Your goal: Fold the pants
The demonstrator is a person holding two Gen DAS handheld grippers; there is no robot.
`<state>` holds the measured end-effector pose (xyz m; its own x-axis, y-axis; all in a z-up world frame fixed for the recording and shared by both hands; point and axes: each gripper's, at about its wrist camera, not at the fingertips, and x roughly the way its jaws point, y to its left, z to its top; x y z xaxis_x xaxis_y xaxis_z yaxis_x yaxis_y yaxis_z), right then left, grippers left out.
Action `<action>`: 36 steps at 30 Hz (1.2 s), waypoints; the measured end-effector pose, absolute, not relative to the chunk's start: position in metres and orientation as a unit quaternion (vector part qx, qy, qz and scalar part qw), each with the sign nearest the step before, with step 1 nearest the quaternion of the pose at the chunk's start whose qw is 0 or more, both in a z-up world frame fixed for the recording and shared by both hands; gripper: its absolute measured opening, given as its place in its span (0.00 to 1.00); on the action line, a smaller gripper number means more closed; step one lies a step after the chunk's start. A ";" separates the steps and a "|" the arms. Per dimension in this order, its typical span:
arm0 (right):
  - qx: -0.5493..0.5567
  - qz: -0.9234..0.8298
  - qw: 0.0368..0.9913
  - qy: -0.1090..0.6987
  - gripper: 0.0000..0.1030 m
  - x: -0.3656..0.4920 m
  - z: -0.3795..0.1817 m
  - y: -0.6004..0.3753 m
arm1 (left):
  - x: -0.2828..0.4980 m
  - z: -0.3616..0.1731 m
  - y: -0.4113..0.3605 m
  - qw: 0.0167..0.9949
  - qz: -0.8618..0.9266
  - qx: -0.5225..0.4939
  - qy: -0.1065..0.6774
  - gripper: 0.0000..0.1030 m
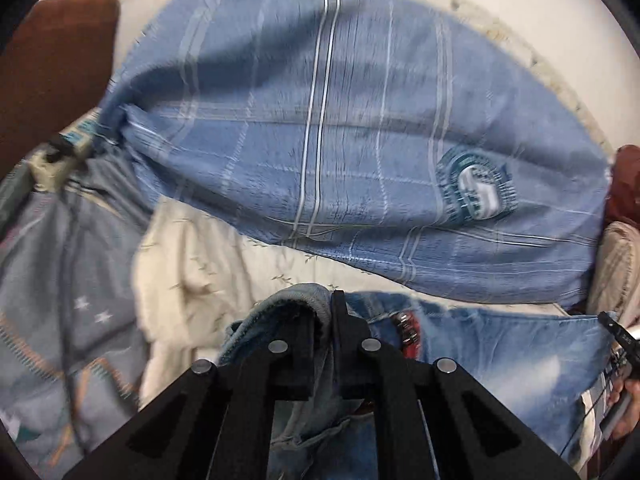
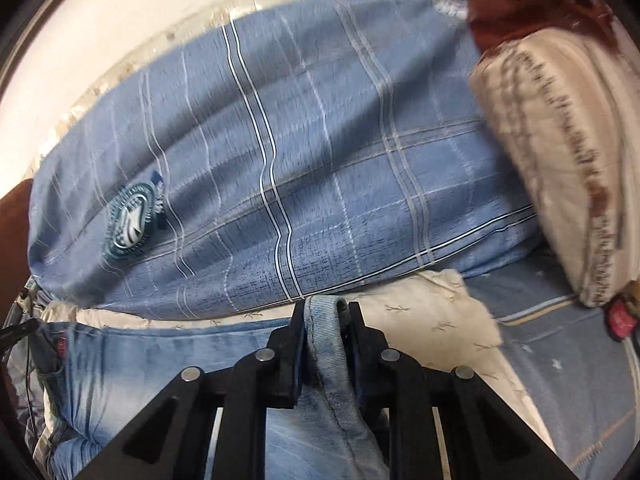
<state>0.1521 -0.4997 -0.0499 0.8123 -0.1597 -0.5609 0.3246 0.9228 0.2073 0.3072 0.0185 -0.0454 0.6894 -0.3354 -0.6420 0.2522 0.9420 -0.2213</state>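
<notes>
One surface: your bed sheet (image 2: 560, 360), grey-blue; white wall (image 2: 120, 20) behind
Pillows: one blue checked (image 2: 280, 160); one beige (image 2: 560, 140)
Jeans (image 2: 160, 360): one pair, on cream blanket (image 2: 440, 312)
Left gripper (image 1: 324, 320): clenched on jeans
Right gripper (image 2: 326, 320): clenched on jeans

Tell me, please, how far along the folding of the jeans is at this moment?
Early to midway. Done: both grips are secured, the left gripper and right gripper each shut on a bunched edge of the jeans. In hand: the denim is stretched between them in front of the blue pillow. Left: no finished fold is visible; it remains to be laid flat.
</notes>
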 end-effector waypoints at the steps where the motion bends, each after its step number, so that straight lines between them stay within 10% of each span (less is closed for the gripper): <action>1: 0.150 -0.131 0.939 0.280 0.18 0.145 -0.050 -0.499 | 0.293 -0.041 0.027 0.918 -0.164 -0.065 0.356 0.07; 31: 0.223 -0.066 0.903 0.360 0.24 -0.121 -0.139 -0.473 | 0.079 -0.109 0.123 0.905 -0.098 -0.018 0.414 0.21; 36: 0.232 -0.084 0.915 0.320 0.77 -0.086 -0.113 -0.483 | 0.070 -0.077 0.108 0.922 -0.125 -0.029 0.366 0.32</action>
<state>-0.0864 -0.4832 -0.1133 0.7812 -0.0060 -0.6242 0.3031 0.8778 0.3710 0.0696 0.1075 -0.0775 0.7007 -0.2505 -0.6680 0.2086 0.9674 -0.1439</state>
